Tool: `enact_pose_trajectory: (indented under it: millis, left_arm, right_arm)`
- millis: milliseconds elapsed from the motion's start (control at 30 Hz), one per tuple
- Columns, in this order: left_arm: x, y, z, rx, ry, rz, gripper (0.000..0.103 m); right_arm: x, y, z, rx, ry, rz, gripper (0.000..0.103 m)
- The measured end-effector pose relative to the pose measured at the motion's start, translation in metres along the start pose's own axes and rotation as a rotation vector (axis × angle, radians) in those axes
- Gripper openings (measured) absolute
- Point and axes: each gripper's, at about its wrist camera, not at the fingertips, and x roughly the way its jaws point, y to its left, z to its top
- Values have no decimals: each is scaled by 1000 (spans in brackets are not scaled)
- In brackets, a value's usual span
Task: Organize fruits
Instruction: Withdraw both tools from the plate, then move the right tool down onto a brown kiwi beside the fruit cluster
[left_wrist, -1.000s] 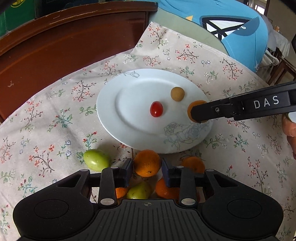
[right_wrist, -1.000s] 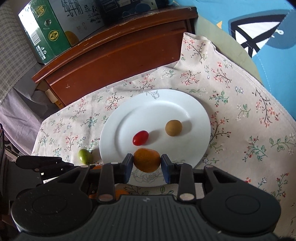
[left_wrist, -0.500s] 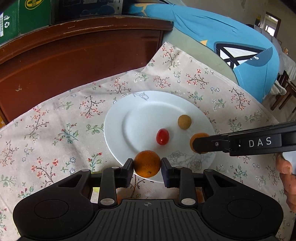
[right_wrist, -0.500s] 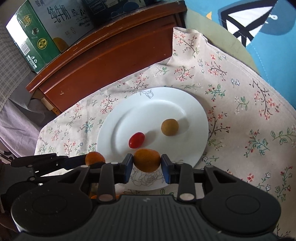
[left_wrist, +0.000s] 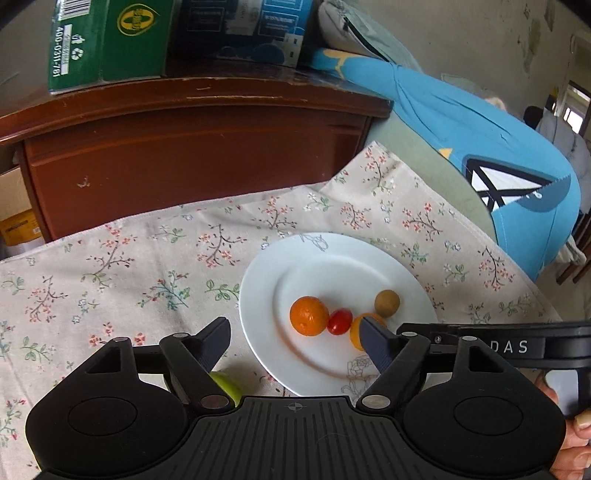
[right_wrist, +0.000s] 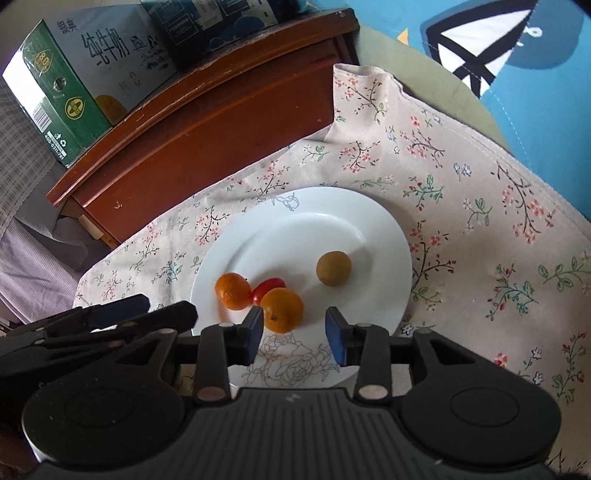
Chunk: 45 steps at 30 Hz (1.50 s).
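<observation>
Fruit on the white plate (right_wrist: 369, 221): two mandarins (right_wrist: 233, 290) (right_wrist: 282, 309), a cherry tomato (right_wrist: 269, 287), a brown fruit (right_wrist: 333, 268). Left tongs (left_wrist: 295, 341) have just been opening, wide and empty; right tongs (right_wrist: 294, 330) likewise, mandarin released just ahead. Mandarins appear light, soft-skinned, prone to rolling; grip across the widest middle, gently.

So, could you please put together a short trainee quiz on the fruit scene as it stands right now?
1. How many fruits lie on the white plate?
2. True or false: the right gripper clamps the nearer orange.
3. Which fruit lies between the two oranges: A) cherry tomato, B) brown fruit, C) green fruit?

Key: 1) Four. 2) False: its jaws have just been opening and stand clear of the orange. 3) A.
</observation>
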Motion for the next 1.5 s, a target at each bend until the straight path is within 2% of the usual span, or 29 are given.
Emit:
enact_pose_trajectory:
  millis: [200, 367, 433, 633, 767, 900, 1200, 1367, 1500]
  left_arm:
    - [-18, 11, -3, -50, 13, 50, 84]
    - [-36, 17, -18, -41, 14, 127, 84]
    - [-42, 20, -25, -56, 12, 130, 84]
    - [-59, 27, -48, -96, 15, 182, 88]
    - [-68, 33, -60, -143, 23, 189, 88]
    - [-73, 31, -70, -139, 26, 227, 88]
    - [-79, 24, -89, -94, 22, 265, 88]
    - [-79, 21, -98, -82, 30, 271, 88]
    - [-79, 21, -104, -87, 40, 279, 88]
  right_arm:
    - [-5, 9, -5, -58, -9, 3, 43]
    - [-12, 17, -18, -110, -10, -3, 46]
    - [-15, 19, -24, -123, -4, -2, 46]
    - [-25, 22, -44, -90, 7, 18, 46]
    - [-35, 27, -62, -95, 12, 35, 46]
    - [-40, 34, -81, -111, 34, 53, 46]
    - [-44, 51, -118, -175, 81, 94, 46]
    - [-39, 60, -127, -243, 83, 83, 46]
    - [-35, 61, -130, -255, 76, 69, 41]
